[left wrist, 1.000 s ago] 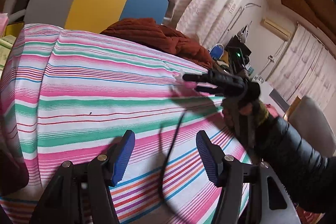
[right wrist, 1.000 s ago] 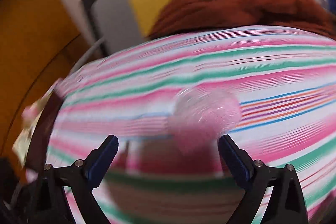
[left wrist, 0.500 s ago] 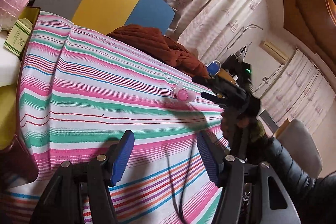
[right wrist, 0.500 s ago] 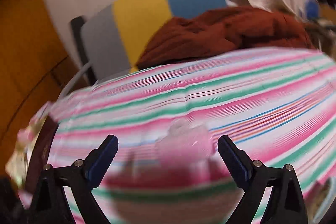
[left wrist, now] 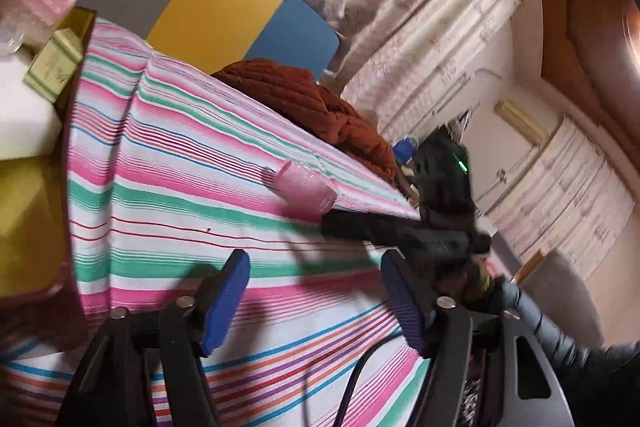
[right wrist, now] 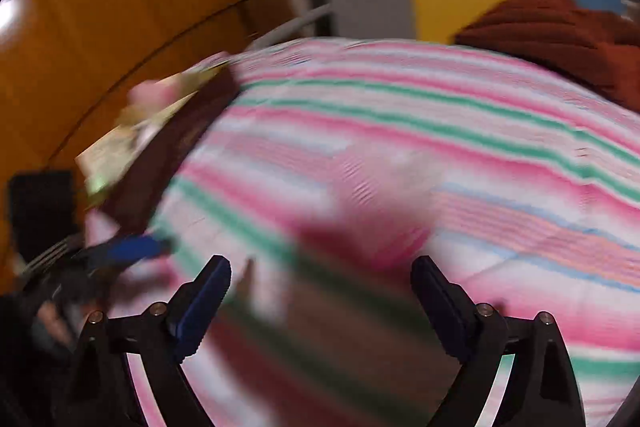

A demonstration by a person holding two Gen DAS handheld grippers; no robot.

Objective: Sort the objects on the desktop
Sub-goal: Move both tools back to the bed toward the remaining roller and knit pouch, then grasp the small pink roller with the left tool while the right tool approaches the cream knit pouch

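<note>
A: Left gripper [left wrist: 314, 303]: fingers spread wide, nothing between them, hanging over the striped cloth [left wrist: 168, 187]. Right gripper [right wrist: 320, 303]: also spread wide, nothing clamped.

B: Location of the task's thing?

A: Pink container [left wrist: 306, 189] on the cloth, at 12 o'clock from the left gripper. Looks tilted; cannot tell if on its side. From the right wrist, only a pink blur [right wrist: 376, 215] at 12 o'clock, ahead of the tips and not yet between the pads. In the left view, right gripper tip just beside the container's near edge; touching or apart, cannot tell.

B: Step in hand?

A: Fits two readings: closing in for a grasp, or backing off after a release. Not settled by these views.

B: Good practice either way?

A: Heavy blur in the right view, so slow the hand down. Keep the tips from nudging the container: light, rounded, likely to roll on cloth. Keep the cable [left wrist: 360, 371] off it. Tray of sorted-looking items [left wrist: 52, 67] at 10 o'clock; rust garment [left wrist: 304, 103] at 12, beyond.
</note>
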